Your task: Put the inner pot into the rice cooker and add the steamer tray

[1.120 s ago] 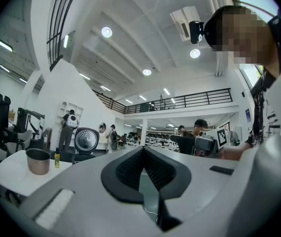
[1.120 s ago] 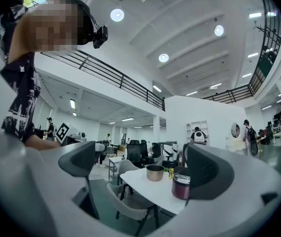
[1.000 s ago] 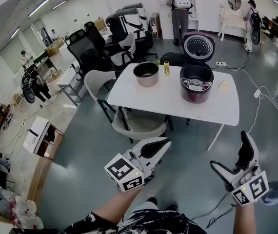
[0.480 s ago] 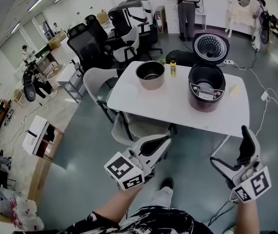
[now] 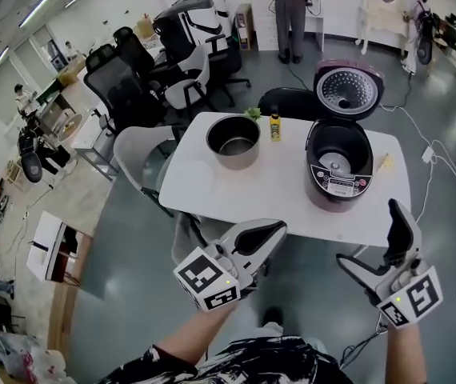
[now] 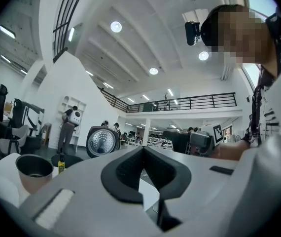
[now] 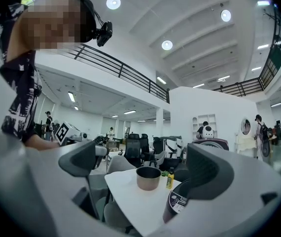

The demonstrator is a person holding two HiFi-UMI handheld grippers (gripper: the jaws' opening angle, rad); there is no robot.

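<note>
The metal inner pot (image 5: 233, 140) stands empty on the white table (image 5: 252, 194), left of a small yellow bottle (image 5: 275, 125). The dark rice cooker (image 5: 338, 163) stands at the table's right with its lid (image 5: 348, 90) raised and its cavity empty. Both grippers hang in the air short of the table's near edge. My left gripper (image 5: 272, 232) is shut and empty; its view shows the pot (image 6: 33, 169) far left. My right gripper (image 5: 370, 238) is open and empty, looking at the pot (image 7: 148, 177) and cooker (image 7: 177, 201). No steamer tray shows in any view.
A grey chair (image 5: 136, 146) stands at the table's left and another (image 5: 204, 230) is tucked under its near edge. Black office chairs (image 5: 120, 78) crowd the back left. Cables (image 5: 444, 174) trail over the floor at right. A person (image 5: 294, 6) stands far behind.
The table with pot and cooker has come nearer and lower in the head view. Both grippers keep the same pose, left shut and right open.
</note>
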